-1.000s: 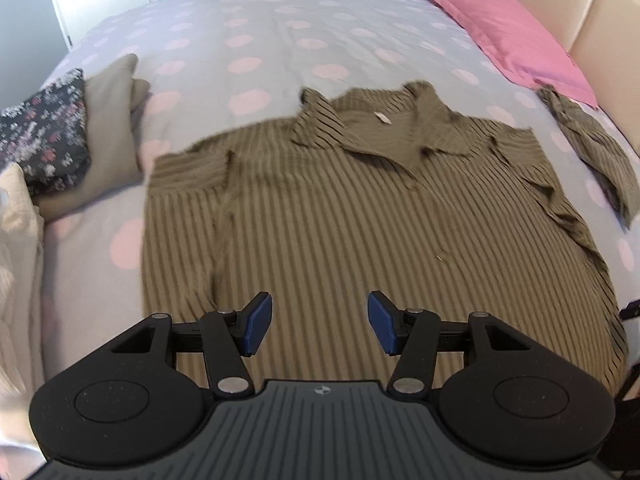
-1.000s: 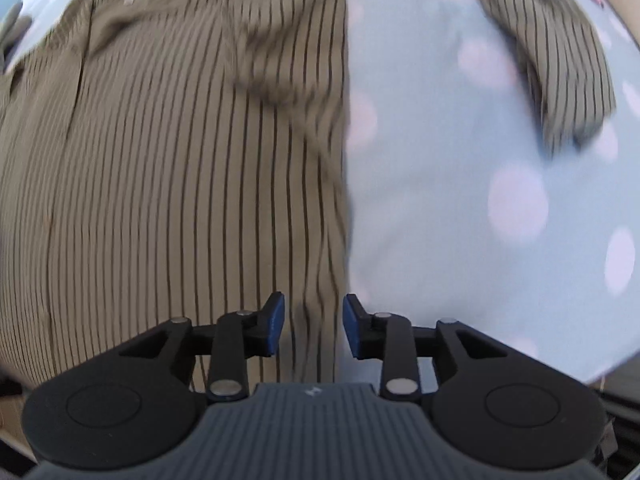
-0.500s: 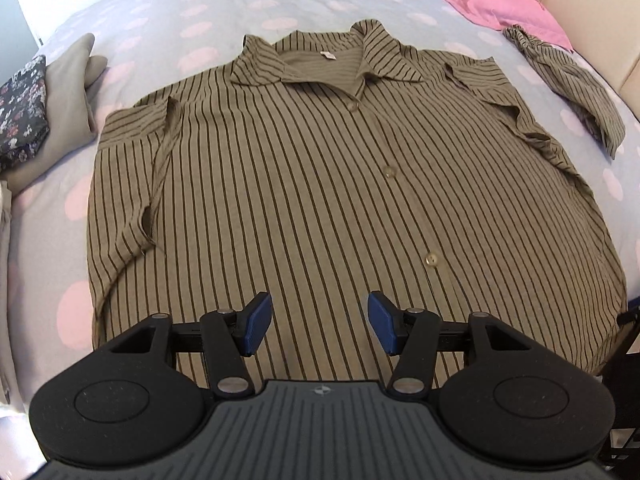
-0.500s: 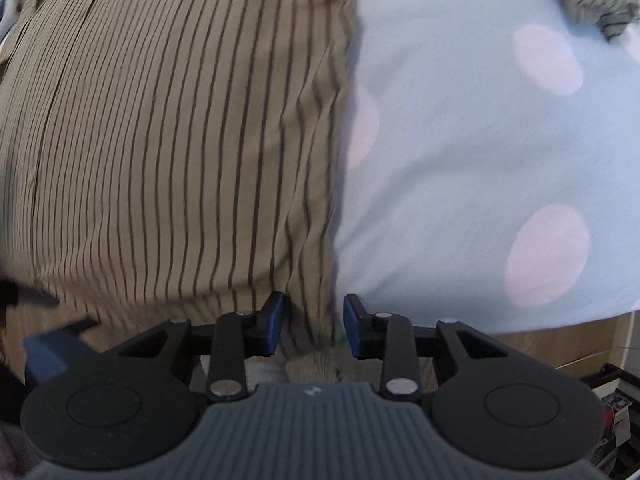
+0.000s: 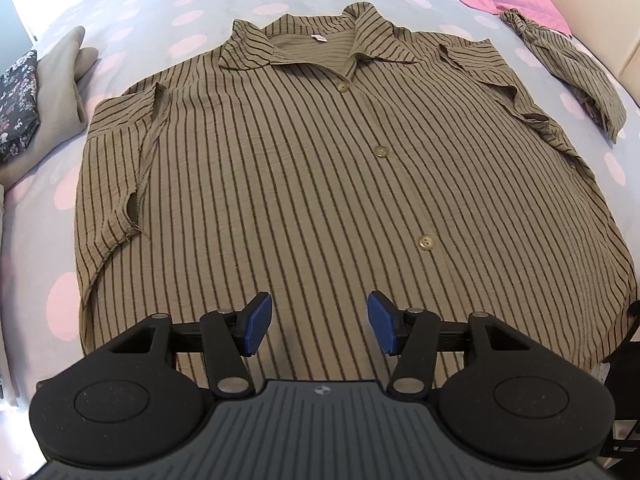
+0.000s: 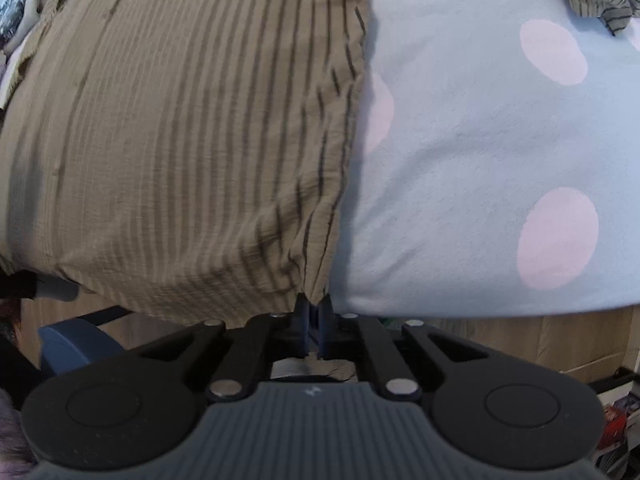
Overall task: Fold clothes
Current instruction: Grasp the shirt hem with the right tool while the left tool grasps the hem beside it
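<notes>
right claw pinches striped shirt hem corner, pads mostly hidden.

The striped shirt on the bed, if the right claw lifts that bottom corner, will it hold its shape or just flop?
Probably flop: the striped shirt already puckers into soft folds where the right claw pinches its hem. It looks thin and crinkled, so likely light. Pulled sideways, it may drag and bunch on the bedspread rather than slide flat.
</notes>
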A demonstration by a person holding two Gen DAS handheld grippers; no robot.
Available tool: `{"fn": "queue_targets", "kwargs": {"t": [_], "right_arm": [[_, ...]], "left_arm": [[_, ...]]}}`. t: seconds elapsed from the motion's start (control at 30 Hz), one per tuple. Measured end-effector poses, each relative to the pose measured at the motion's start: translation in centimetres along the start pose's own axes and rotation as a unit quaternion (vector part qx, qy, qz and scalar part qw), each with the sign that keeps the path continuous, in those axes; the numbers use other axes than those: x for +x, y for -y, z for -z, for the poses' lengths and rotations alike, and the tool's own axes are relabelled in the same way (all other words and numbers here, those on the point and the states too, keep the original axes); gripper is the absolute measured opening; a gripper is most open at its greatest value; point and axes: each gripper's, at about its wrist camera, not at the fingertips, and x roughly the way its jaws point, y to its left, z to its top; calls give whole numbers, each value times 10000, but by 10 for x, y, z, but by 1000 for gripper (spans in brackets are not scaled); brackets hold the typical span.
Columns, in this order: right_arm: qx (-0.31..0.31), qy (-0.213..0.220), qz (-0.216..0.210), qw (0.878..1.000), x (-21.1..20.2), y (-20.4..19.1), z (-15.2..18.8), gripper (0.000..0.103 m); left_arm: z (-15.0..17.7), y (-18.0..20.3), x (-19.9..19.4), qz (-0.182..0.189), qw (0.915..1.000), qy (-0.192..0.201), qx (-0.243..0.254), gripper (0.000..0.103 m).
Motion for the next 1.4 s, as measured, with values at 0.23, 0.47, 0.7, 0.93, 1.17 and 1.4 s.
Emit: {"fn": "queue_targets", "kwargs": {"t": [0.23, 0.47, 0.7, 0.93, 1.17, 1.4], "right_arm": [[10, 331, -236, 9992, -31, -50, 7, 5], [-352, 310, -67, 9989, -26, -95, -6, 4], [-470, 262, 53, 9985, -14, -106, -18, 4], [-667, 285, -324, 9968, -7, -119, -19, 4], [-689, 187, -489, 9962, -5, -115, -21, 3], [-673, 18, -383, 9970, -11, -106, -26, 9]], "left_arm": [[2, 19, 0, 358, 9991, -99, 189, 51], [5, 64, 15, 906, 9943, -530, -188, 44], [-2, 123, 38, 1678, 9816, -851, -315, 43], [-16, 176, 61, 2208, 9687, -1119, -202, 42], [-15, 196, 90, 2326, 9612, -1465, -214, 25], [-15, 203, 100, 2307, 9601, -1574, -130, 0]]}}
